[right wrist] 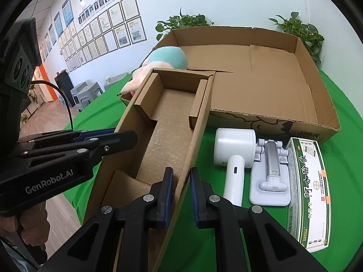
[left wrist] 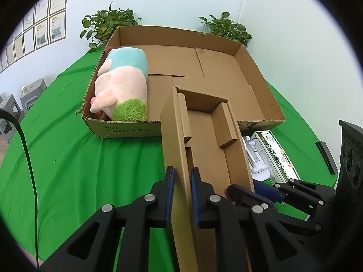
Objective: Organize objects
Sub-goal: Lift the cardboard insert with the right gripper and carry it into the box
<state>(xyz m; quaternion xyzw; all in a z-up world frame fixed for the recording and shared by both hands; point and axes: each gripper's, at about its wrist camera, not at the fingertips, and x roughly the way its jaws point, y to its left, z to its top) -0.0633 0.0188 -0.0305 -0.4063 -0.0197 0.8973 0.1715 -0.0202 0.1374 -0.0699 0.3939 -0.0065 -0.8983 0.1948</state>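
The small open-topped brown cardboard box [right wrist: 172, 122] hung tilted over the green-clothed bench [left wrist: 68, 158], held from both long sides. The left gripper [left wrist: 182, 179] had its jaws clenched on the box's left side wall, the cardboard edge running straight up between the blue-lined pads [left wrist: 171, 181], one pad outside the wall and one inside. The right gripper [right wrist: 181, 181] likewise straddled the right side wall, its jaws pinched onto the thin cardboard edge, inner pad within the box and outer pad beyond it. In the right wrist view the left gripper showed at the box's opposite wall. The box's far end reached over the near rim of the large shallow brown cardboard tray [left wrist: 261, 86], which sat farther back on the bench. Inside the tray's left portion lay a pink plush toy with a teal band and a green furry patch [left wrist: 123, 83], against the left wall. On the bench just right of the small box lay a white handheld device with a round head [right wrist: 233, 151], a pale grey folding phone stand [right wrist: 270, 179] beside it, and a green-and-white printed carton [right wrist: 306, 192] farther right. Two potted green plants [left wrist: 109, 25] stood behind the tray.
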